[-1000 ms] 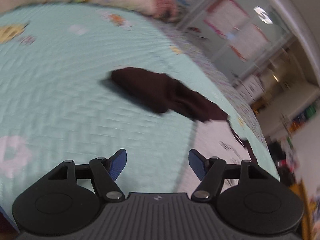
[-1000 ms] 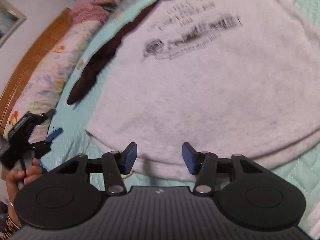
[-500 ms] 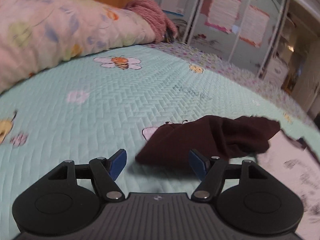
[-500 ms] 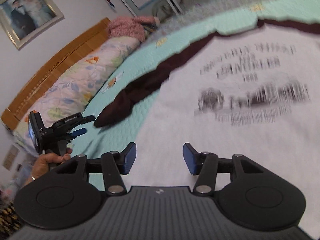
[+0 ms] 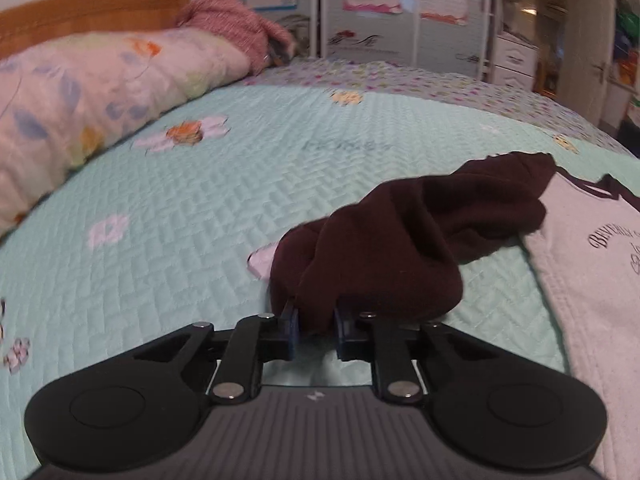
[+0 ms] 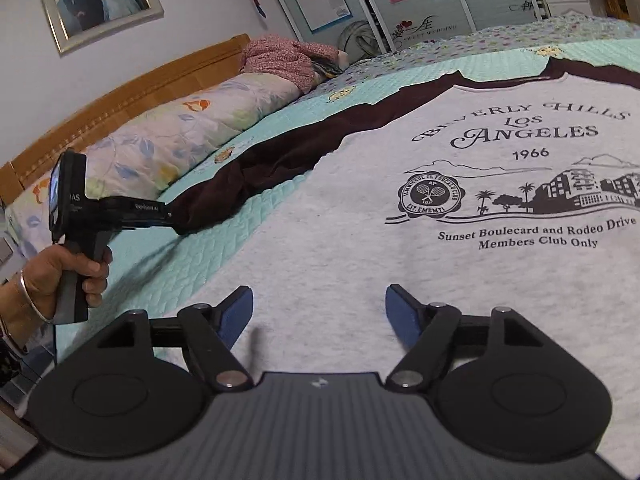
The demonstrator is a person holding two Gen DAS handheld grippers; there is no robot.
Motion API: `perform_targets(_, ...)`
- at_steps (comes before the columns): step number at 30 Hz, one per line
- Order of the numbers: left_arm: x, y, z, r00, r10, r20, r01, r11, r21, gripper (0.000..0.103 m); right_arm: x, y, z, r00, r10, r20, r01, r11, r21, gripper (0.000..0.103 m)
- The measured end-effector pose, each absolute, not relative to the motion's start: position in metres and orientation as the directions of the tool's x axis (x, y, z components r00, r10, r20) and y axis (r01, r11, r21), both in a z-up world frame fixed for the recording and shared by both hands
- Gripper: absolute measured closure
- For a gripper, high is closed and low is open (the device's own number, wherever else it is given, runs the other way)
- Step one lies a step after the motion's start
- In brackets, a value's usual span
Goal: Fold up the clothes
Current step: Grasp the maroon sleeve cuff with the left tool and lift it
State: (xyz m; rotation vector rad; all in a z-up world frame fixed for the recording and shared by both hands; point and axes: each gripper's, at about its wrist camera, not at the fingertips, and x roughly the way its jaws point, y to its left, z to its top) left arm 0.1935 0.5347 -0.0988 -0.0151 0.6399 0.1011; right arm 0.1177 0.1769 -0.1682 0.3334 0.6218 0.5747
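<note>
Since half a second ago the left gripper (image 5: 314, 326) has reached the cuff of the dark sleeve (image 5: 400, 240), low centre of its frame, and its jaws are closing on the bunched cloth between them — likely to draw the sleeve across the body for a fold. At bottom centre of its own view, the right gripper (image 6: 318, 314) hangs over the grey sweatshirt (image 6: 360, 240) spread on the quilt (image 5: 200, 220), jaws opening, nothing between them.
</note>
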Motion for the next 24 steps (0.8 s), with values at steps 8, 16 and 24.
perform_targets(8, 0.213, 0.585, 0.0, 0.896, -0.118, -0.428, -0.095, 0.891, -0.444, 0.089, 0.12, 0.168, -0.172, 0.656, 0.636, -0.406, -0.389, 0.746, 0.54, 0.028)
perform_targets(16, 0.251, 0.653, 0.013, 0.773, 0.307, -0.555, -0.585, 0.685, -0.436, 0.055, 0.12, 0.167, -0.172, 0.656, 0.64, -0.401, -0.389, 0.741, 0.547, 0.028)
perform_targets(24, 0.201, 0.646, -0.099, 0.727, 0.045, -0.685, -0.599, 0.528, -0.602, 0.052, 0.122, 0.165, -0.174, 0.652, 0.649, -0.391, -0.386, 0.729, 0.566, 0.028)
